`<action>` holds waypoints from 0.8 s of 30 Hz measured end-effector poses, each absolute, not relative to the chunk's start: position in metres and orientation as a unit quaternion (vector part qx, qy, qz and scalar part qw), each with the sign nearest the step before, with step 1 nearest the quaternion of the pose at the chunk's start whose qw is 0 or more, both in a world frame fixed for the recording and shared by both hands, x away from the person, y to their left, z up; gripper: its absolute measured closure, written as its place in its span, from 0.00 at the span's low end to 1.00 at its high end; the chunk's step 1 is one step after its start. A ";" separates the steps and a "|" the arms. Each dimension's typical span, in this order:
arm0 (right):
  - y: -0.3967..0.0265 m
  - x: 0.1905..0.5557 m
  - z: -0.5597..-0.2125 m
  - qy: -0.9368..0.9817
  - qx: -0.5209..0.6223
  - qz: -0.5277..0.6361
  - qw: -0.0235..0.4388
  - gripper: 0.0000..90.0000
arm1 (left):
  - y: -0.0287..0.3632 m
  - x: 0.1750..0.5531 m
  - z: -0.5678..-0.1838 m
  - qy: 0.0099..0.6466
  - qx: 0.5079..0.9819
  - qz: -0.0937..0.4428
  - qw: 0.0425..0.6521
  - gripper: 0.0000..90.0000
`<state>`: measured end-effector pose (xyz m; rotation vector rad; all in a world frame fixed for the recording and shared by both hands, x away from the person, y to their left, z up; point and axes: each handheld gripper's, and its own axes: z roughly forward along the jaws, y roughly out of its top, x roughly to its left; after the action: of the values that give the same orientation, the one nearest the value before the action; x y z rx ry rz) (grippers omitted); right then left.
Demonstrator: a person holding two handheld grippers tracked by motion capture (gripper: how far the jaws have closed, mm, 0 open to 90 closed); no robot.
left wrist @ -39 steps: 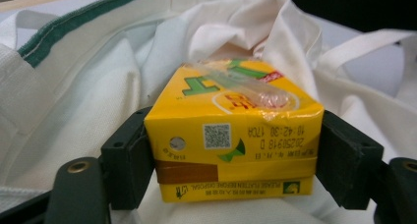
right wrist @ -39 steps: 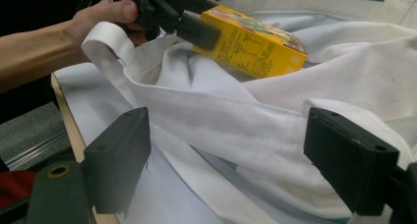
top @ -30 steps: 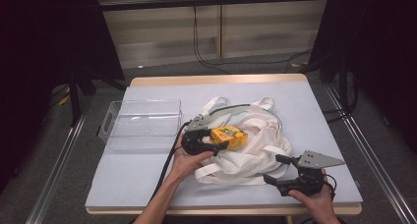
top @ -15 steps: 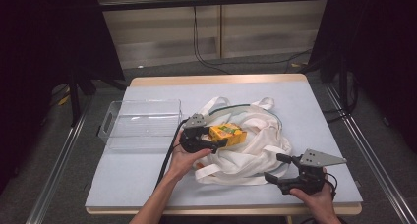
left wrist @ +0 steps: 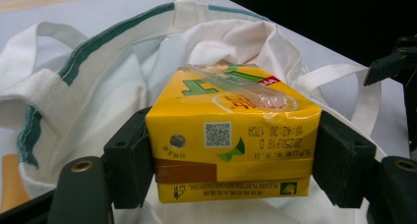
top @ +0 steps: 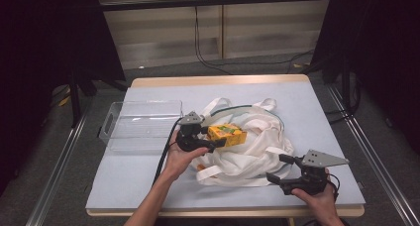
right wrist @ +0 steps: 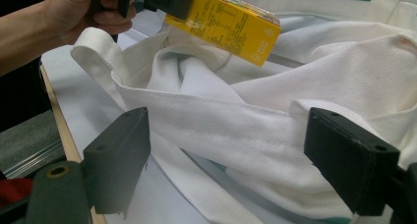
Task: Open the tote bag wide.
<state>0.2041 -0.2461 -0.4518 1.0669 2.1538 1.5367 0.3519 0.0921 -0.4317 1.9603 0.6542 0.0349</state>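
1. High view, far left of the tabletop: a clear plastic bin stands near the left edge, with nothing visible inside it.
2. Just right of the bin, the left gripper is held in the person's left hand, with its black cable trailing back toward the near edge.
3. That gripper is clamped on a yellow juice box, one pad on each side. In the left gripper view the juice box lies on its side between the two black pads, with a wrapped straw stuck along its upper face.
4. The juice box is held over the rumpled white cloth bag, which lies in the middle of the tabletop with its straps spread out and a green trim along its opening.
5. Further right, near the front edge, the right gripper is held in the right hand and points left toward the bag.
6. In the right gripper view its pads stand wide apart, with a white strap of the bag crossing the gap between them; the pads do not press on it.
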 end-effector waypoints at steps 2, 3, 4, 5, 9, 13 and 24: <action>-0.246 0.204 -0.451 0.747 0.370 0.534 0.144 0.20 | 0.093 0.351 -0.429 0.272 0.816 0.014 0.510 0.30; -0.246 0.203 -0.451 0.746 0.371 0.534 0.144 0.20 | 0.093 0.351 -0.428 0.277 0.815 0.012 0.509 0.30; -0.246 0.203 -0.451 0.745 0.372 0.534 0.143 0.20 | 0.094 0.351 -0.427 0.274 0.815 0.005 0.511 0.30; -0.246 0.203 -0.451 0.745 0.372 0.534 0.143 0.20 | 0.095 0.350 -0.425 0.272 0.816 0.008 0.510 0.30; -0.246 0.203 -0.450 0.747 0.371 0.532 0.147 0.20 | 0.098 0.351 -0.420 0.273 0.807 0.002 0.523 0.30; -0.245 0.202 -0.450 0.744 0.374 0.534 0.146 0.20 | 0.101 0.350 -0.415 0.273 0.810 -0.006 0.518 0.30; -0.243 0.200 -0.448 0.741 0.370 0.538 0.154 0.18 | 0.123 0.346 -0.393 0.266 0.810 -0.002 0.522 0.30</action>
<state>0.1999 -0.2427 -0.4481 1.0618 2.1251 1.5429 0.3458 0.1233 -0.3925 1.9404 0.6372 -0.0040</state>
